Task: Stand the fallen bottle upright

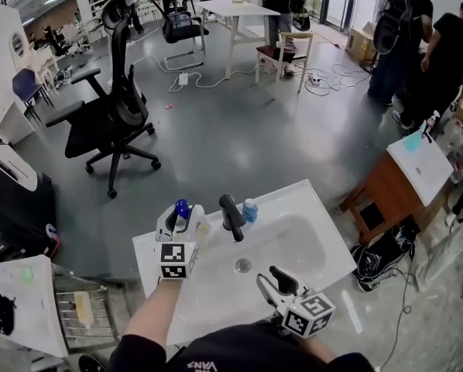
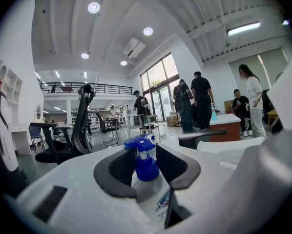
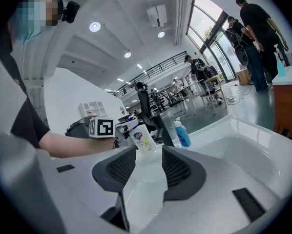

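Note:
A white soap bottle with a blue pump top (image 2: 146,161) sits between the jaws of my left gripper (image 2: 148,173), which is shut on its neck and shoulder. In the head view that gripper (image 1: 179,222) holds the bottle (image 1: 194,225) over the back left corner of the white sink (image 1: 293,208). The right gripper view shows the bottle (image 3: 141,138) nearly upright, leaning a little, beside the black faucet (image 1: 231,217). My right gripper (image 1: 272,282) hangs open over the sink's front rim, nothing between its jaws (image 3: 149,168).
A small blue bottle (image 1: 250,210) stands behind the faucet. The drain (image 1: 243,265) lies in the basin. A black office chair (image 1: 111,122) is behind the sink, a wooden cabinet (image 1: 394,188) to the right, a wire rack (image 1: 80,312) to the left. People stand at the back right.

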The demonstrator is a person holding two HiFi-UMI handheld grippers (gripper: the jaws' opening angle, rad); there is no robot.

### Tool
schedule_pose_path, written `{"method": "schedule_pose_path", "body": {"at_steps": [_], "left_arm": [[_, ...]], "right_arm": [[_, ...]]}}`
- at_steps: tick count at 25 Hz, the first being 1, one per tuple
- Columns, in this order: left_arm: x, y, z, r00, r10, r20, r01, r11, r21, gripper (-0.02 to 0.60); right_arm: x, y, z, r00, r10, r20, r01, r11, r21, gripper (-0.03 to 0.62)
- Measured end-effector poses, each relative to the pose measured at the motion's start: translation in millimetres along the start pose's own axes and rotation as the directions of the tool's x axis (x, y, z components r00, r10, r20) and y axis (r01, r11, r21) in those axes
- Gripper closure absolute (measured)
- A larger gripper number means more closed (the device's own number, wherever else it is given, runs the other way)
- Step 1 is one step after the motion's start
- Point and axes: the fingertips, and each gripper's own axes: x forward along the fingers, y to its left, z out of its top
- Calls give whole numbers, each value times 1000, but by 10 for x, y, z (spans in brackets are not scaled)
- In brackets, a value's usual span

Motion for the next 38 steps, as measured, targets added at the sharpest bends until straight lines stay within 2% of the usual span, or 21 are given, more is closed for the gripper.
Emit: {"method": "schedule_pose_path", "body": {"at_steps": [8,16,22,28,32,38], "left_arm": [[86,-128,20,1000,-7,23,6,1000,18,445],[78,-276,-72,1000,-30,3,29,997,75,445],[79,-343,-88,999,-36,16,34,993,112,443],[73,-356,-106,999,-47,-17,49,989,137,441],[74,-391,-132,997,-61,-41,67,985,158,382],[64,-360,-206,995,-55,-83,67,986,154,344]], "right_arm": [[54,-27,3,999,29,-17,-29,1000,0,439],[51,-1,-13,999,38,-21,-38,999,9,439],[13,-38,-31,999,32,-16,-32,999,13,439],[-11,1,-38,999,33,-15,-33,999,15,439],[-5,25,-44,999,39,-12,-38,999,16,439],[-8,86,-63,999,40,-8,-40,999,16,439]]}}
